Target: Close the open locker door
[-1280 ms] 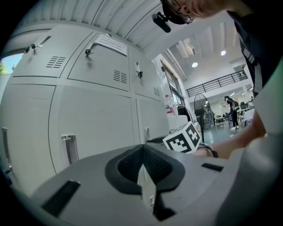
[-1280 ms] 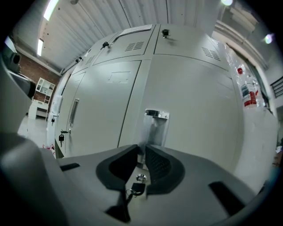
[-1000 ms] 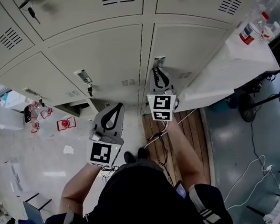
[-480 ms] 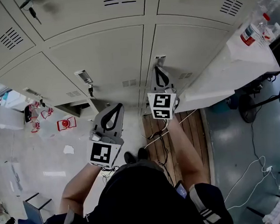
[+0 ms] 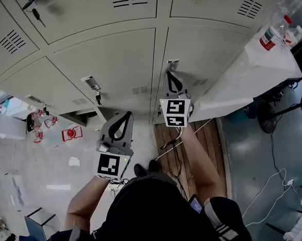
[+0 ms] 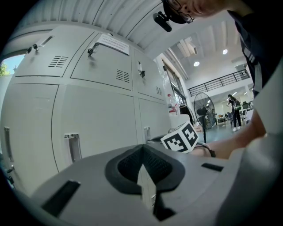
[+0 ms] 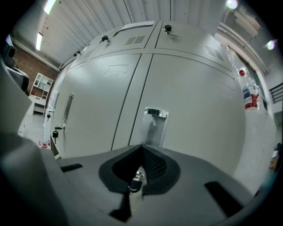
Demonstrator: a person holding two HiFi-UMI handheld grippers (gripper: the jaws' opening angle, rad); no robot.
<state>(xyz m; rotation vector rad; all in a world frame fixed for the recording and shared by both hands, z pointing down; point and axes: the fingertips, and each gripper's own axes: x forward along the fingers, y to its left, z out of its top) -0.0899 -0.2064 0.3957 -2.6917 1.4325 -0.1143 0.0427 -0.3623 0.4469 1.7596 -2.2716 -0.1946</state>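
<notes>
Two closed grippers face the bank of grey lockers. The right gripper [image 5: 170, 76] has its jaws drawn together right at the locker door [image 5: 208, 51], just below that door's recessed handle [image 7: 154, 120]. A small black-headed key [image 7: 134, 182] shows in the gap behind the tips, and we cannot tell whether the pads pinch it. The left gripper [image 5: 126, 115] hangs nearer to us and further left, its jaws together on nothing, apart from the lockers.

The door sits right of the bank's middle and looks about flush with its neighbours, so we judge it shut or very nearly so.

We expect thin painted sheet steel: light on its hinges, stiff enough to push, and too smooth for the pads to grip well. It is not fragile, but it is apt to bang and spring back. We would press flat on the panel beside the handle, or hook the handle itself, instead of pinching an edge.

A wooden board [image 5: 201, 134] lies on the pale floor [image 5: 36, 172] in front of the door. A white cabinet [image 5: 250, 69] carrying bottles [image 5: 269, 33] stands close on the right. Red clutter [image 5: 71, 133] lies at the left, and a cable [image 5: 271, 186] trails at the near right.
</notes>
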